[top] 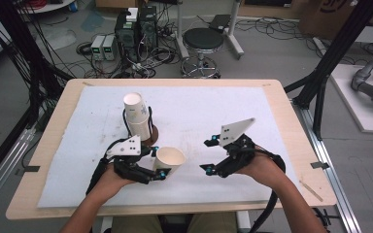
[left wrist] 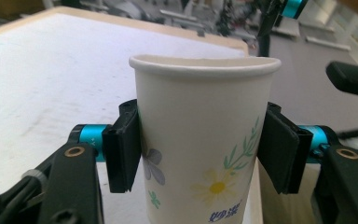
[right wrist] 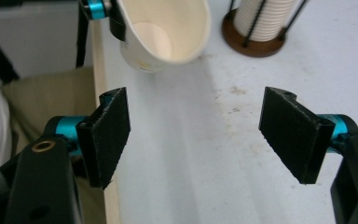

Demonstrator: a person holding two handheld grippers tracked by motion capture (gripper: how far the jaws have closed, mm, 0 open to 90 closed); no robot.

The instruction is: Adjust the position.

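My left tongs (left wrist: 200,154) clamp a cup (left wrist: 204,140) at mid-wall, tilted above the table (top: 272,107) near the stack (top: 137,116). Right tongs (right wrist: 205,135) gape empty — close gently, lest the wall buckle.

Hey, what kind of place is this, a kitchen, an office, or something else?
Probably a robotics lab or workshop, not a kitchen: computer towers and tangled cables sit on the floor behind the table, with a round stool nearby.
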